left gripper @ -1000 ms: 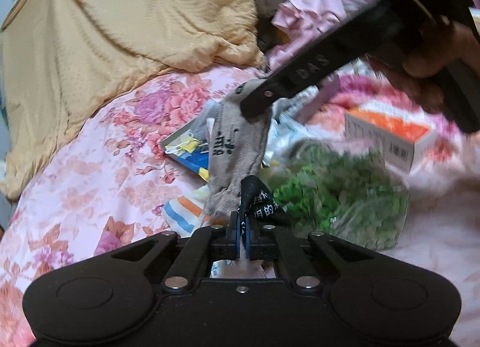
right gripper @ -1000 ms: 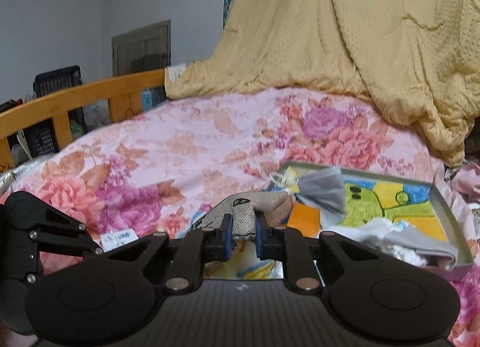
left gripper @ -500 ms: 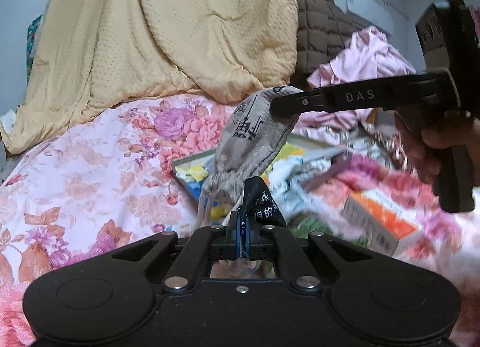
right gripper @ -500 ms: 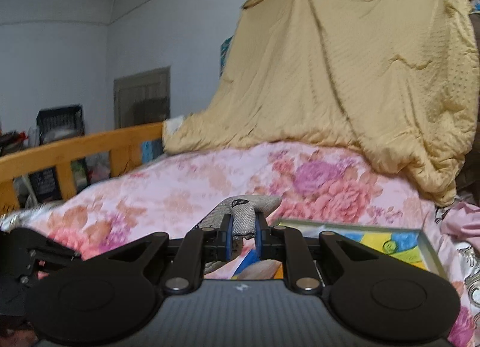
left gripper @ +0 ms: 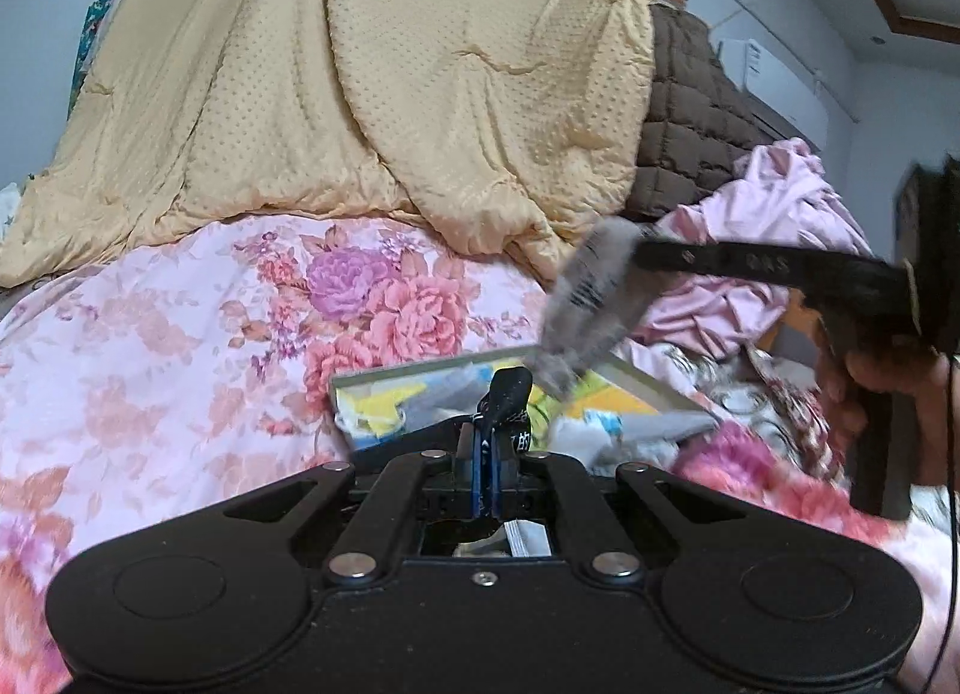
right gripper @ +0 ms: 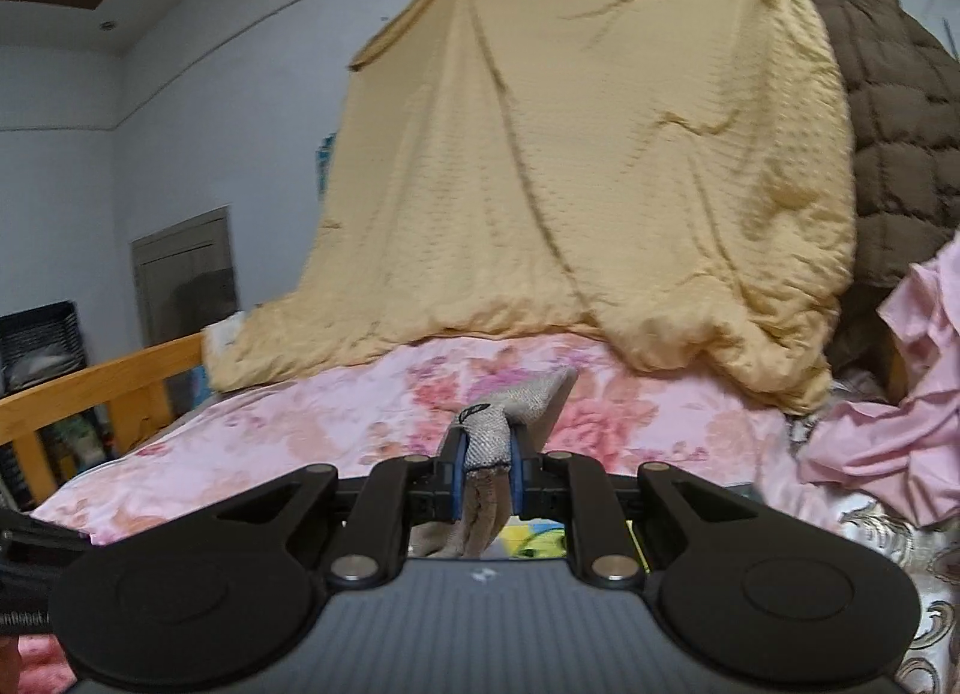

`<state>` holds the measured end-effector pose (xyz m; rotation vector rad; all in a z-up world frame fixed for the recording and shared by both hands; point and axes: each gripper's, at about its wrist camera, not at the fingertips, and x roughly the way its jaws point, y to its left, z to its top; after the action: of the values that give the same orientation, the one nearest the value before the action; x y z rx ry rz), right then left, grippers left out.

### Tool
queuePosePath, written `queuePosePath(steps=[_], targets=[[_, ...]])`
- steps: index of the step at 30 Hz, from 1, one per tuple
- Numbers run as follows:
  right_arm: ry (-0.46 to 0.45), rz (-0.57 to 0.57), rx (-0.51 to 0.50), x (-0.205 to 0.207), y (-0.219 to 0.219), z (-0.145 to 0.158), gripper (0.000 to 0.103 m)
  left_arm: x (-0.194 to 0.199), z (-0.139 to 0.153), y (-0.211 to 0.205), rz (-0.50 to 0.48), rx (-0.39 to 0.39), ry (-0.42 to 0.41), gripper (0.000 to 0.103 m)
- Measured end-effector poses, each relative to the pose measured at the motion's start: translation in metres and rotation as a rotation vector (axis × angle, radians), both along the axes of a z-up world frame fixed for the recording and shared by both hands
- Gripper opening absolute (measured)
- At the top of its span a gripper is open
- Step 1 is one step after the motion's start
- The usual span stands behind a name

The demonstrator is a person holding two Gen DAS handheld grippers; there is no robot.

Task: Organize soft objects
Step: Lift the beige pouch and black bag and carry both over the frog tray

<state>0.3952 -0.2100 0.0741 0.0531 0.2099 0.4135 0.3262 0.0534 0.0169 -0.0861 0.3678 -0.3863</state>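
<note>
A grey knitted sock (left gripper: 591, 298) hangs in the air above a shallow tray (left gripper: 414, 376) with a colourful picture, which lies on the flowered bedsheet (left gripper: 150, 346). My right gripper (right gripper: 486, 466) is shut on the sock's (right gripper: 487, 437) top end, and the rest droops under the jaws. From the left wrist view that gripper's finger (left gripper: 750, 265) reaches in from the right, with a hand (left gripper: 888, 376) on its handle. My left gripper (left gripper: 487, 454) is shut on a black fabric piece (left gripper: 509, 394) with white print. I cannot tell whether this piece is joined to the sock.
A big yellow quilt (right gripper: 570, 184) is heaped at the back of the bed, with a brown quilt (right gripper: 888, 124) behind it. Crumpled pink clothing (right gripper: 900, 424) lies at the right. A wooden bed rail (right gripper: 90, 388) runs along the left. Several soft items lie in the tray.
Both grippers have risen and tipped upward, lifting the grey sock off the clutter on the bed. In the left wrist view the sock and the right gripper have swung to the right.
</note>
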Motion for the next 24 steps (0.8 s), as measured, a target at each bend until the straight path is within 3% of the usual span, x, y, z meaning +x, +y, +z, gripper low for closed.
queuePosePath(steps=[10, 17, 24], targets=[[0.085, -0.097, 0.086, 0.034, -0.047, -0.021, 0.016, 0.087, 0.018, -0.057, 0.024, -0.012, 0.004, 0.002], [0.153, -0.137, 0.138, 0.052, -0.071, -0.037, 0.016, 0.126, 0.004, -0.098, 0.023, -0.012, 0.065, 0.002], [0.231, -0.163, 0.114, 0.065, -0.077, -0.055, 0.016, 0.147, -0.021, -0.122, 0.054, 0.004, 0.165, 0.002]])
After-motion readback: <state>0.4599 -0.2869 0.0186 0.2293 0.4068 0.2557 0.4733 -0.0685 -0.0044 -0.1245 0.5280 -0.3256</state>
